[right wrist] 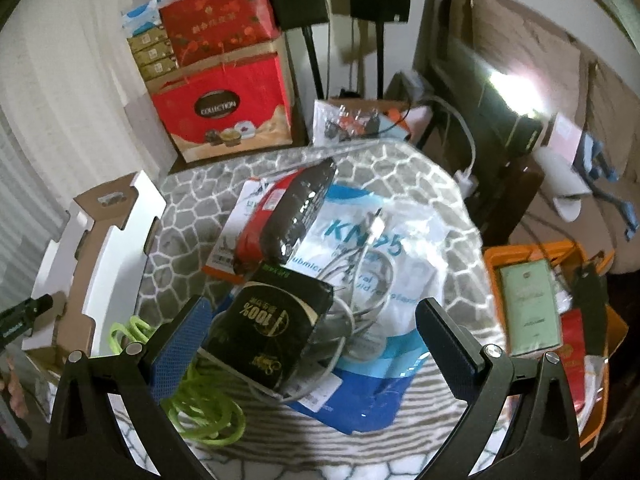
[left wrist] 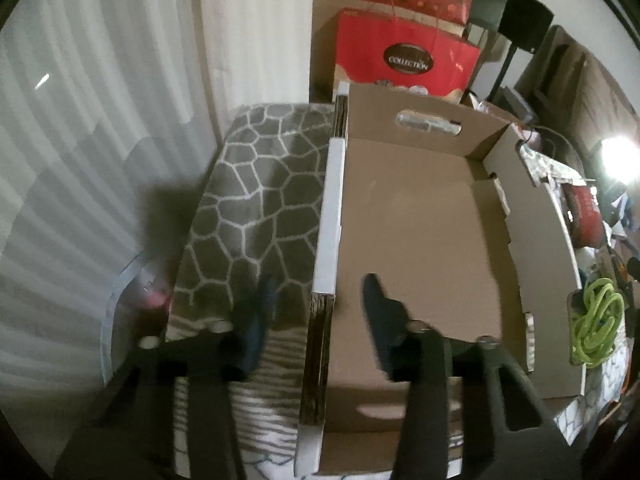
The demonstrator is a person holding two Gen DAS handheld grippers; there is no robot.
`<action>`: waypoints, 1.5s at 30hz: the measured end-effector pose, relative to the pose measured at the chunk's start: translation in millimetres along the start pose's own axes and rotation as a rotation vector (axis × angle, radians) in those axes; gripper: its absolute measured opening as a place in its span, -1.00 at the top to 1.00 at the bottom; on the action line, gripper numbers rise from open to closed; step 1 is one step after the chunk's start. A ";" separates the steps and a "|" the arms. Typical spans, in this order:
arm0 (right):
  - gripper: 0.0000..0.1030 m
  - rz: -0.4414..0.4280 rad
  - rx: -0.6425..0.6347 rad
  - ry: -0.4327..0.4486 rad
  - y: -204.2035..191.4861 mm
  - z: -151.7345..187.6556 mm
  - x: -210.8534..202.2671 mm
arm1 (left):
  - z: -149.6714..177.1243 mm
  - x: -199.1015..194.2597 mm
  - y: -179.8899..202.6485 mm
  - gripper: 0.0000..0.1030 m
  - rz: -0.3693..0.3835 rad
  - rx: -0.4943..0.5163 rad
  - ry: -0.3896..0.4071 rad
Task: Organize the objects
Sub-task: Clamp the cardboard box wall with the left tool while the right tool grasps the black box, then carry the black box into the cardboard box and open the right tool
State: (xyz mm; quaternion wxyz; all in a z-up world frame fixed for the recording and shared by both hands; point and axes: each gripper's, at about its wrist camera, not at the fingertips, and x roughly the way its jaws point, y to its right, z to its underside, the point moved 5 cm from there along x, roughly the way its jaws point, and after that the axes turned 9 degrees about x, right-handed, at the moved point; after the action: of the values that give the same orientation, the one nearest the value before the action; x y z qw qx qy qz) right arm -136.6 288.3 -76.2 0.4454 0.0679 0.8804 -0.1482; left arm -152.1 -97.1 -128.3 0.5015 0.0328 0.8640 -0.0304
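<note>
An open, empty cardboard box lies on a grey patterned blanket. My left gripper is open and empty, straddling the box's left wall. In the right wrist view a pile lies on the blanket: a black "100%" box, a dark packet on a red pack, a KN95 mask bag, white cable coils, and a green cord. My right gripper is open just above the pile, its fingers either side of the black box, holding nothing. The cardboard box stands at the left.
Red gift boxes are stacked at the back against the wall. An orange bin with a green box and red packs stands at the right. Black speaker stands and a dark bed frame lie behind. The green cord also shows right of the box.
</note>
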 end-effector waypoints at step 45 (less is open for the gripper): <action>-0.05 -0.022 -0.123 -0.028 -74.2 -11.7 -12.1 | 7.2 13.7 -1.7 0.79 0.045 -0.008 -0.021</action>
State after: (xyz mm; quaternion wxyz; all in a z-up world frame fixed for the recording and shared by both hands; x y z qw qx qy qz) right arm -157.0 221.9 -45.1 0.4593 0.0284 0.8822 -0.0996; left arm -152.8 -99.0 -143.7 0.5112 0.0500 0.8579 -0.0161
